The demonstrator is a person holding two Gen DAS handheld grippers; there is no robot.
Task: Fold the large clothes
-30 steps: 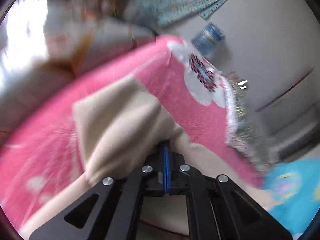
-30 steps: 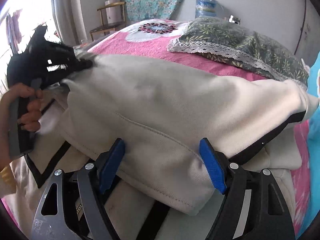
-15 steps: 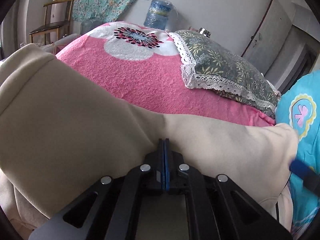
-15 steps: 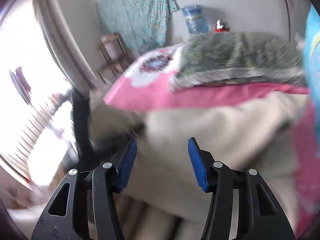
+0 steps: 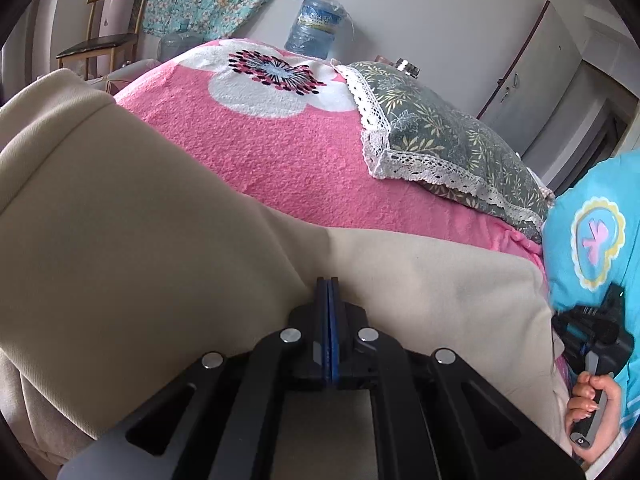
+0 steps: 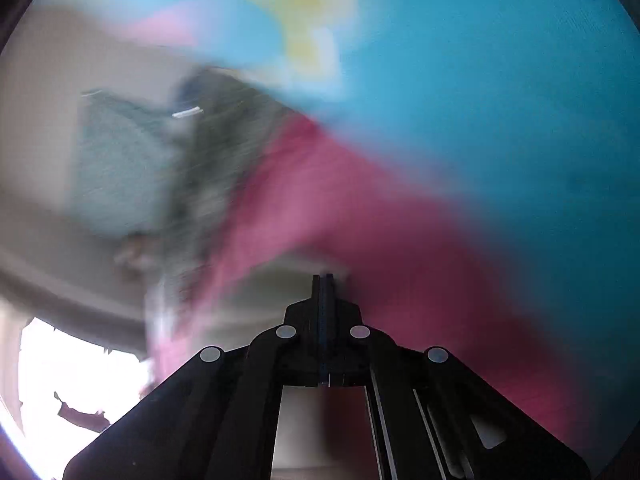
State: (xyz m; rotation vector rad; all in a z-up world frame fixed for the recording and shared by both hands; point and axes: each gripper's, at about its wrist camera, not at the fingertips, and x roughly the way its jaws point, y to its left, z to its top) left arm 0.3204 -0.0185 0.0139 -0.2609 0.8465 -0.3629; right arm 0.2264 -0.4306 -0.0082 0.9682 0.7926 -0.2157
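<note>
Left gripper (image 5: 328,282) pressed shut, blue pads together, a fold of the cream garment (image 5: 140,248) bunched at its tips; a pinch cannot be confirmed. Garment is spread ahead and to both sides of it, over the pink blanket (image 5: 288,160). Pillow (image 5: 448,148) lies ahead-right. Right gripper (image 6: 324,278) is seen shut, nothing visible between the pads; its view is blurred. It is held in a hand (image 5: 596,412) at the garment's right edge.

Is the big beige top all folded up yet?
Not yet. One fold looks done: the beige top lies doubled over on the pink blanket. The left gripper is shut with its tips at the cloth. The right gripper is shut too, in a blurred view. More folds and smoothing are probably left.
</note>
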